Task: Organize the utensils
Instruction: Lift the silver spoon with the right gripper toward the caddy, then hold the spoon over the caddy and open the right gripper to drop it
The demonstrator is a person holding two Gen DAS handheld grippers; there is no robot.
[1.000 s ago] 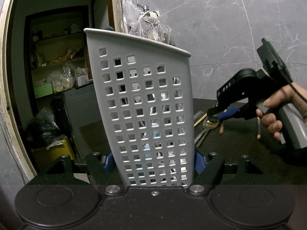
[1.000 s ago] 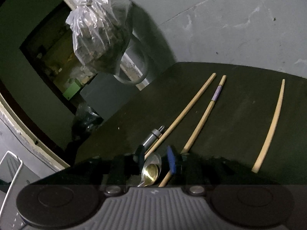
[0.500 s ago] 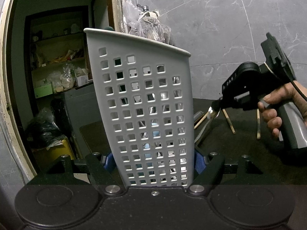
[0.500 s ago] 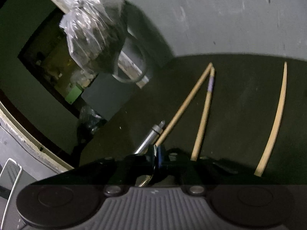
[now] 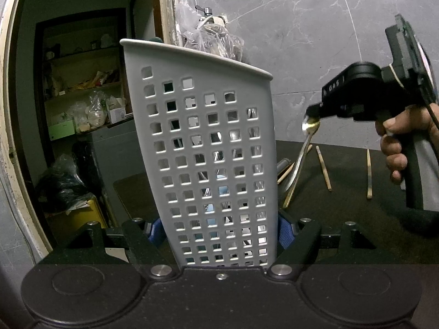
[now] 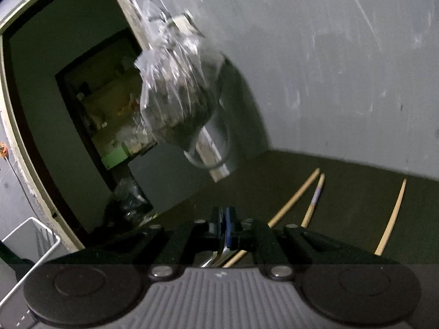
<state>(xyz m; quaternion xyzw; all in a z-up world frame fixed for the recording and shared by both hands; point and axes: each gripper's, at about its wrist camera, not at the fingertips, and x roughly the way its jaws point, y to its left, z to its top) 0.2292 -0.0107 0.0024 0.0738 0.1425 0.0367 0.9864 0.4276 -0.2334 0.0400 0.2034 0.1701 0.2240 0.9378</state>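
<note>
Grey perforated plastic fills the middle of the left wrist view: a tall utensil basket (image 5: 211,161) stands upright, pinched at its base between the blue-padded fingers of the left gripper (image 5: 219,233). Its bottom edge is hidden behind the gripper body, and through the square holes only slivers of metal and a bit of pale blue show, too broken up to name. To the right of the basket, the right gripper (image 5: 311,111), held by a hand (image 5: 403,142) whose wrist is cut off at the frame edge, has its fingers pressed together on the bowl of a spoon (image 5: 303,148); the spoon hangs handle-down above the dark table (image 5: 343,205), clear of the basket. In the right wrist view the picture is blurred, and only a sliver of the spoon shows below the closed blue pads. Three wooden chopsticks (image 5: 323,168) lie on the table, two close together and one well apart. A short metal item (image 5: 284,163) beside them is half hidden by the basket and cannot be identified. A clear plastic bag (image 6: 175,93) hangs by the doorway, its contents unreadable.
</note>
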